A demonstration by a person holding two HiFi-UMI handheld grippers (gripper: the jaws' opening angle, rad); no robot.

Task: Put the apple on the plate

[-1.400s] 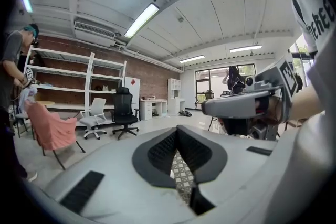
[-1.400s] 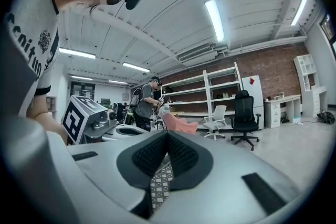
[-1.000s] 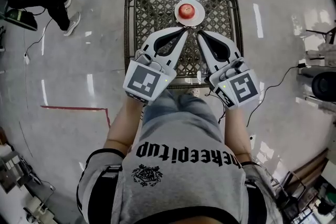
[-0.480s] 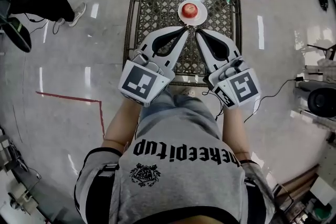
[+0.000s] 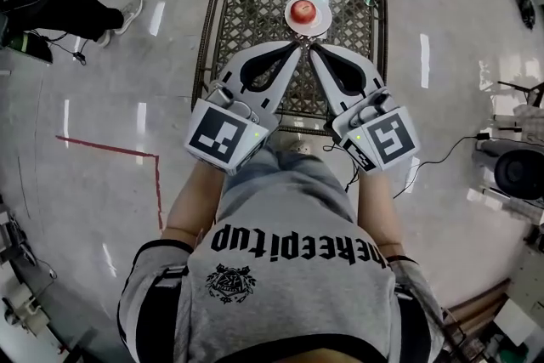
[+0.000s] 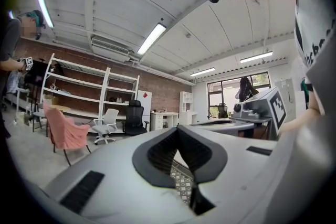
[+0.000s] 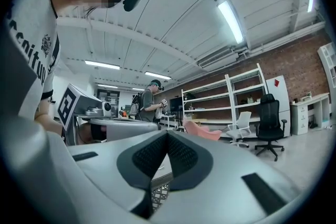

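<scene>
A red apple [image 5: 303, 11] sits on a small white plate [image 5: 320, 21] at the far middle of the wicker lattice table [image 5: 206, 38]. Both white grippers point at the plate from the near side, tips just short of its rim and close together. My left gripper [image 5: 297, 50] is shut with nothing in it, and its dark pads meet at the tip in the left gripper view [image 6: 177, 129]. My right gripper [image 5: 314, 50] is also shut and empty, its pads closed together in the right gripper view [image 7: 167, 134]. Neither gripper view shows the apple or the plate.
A person's legs [image 5: 81, 8] show on the floor at the head view's top left, and a red tape line [image 5: 127, 153] runs left of the table. Cables [image 5: 442, 144] lie at the right. Shelves, office chairs [image 6: 134, 118] and a standing person [image 7: 152, 99] fill the room behind.
Both shut grippers have risen a little and their tips have drawn closer together in front of the plate. The apple stays on the plate.
</scene>
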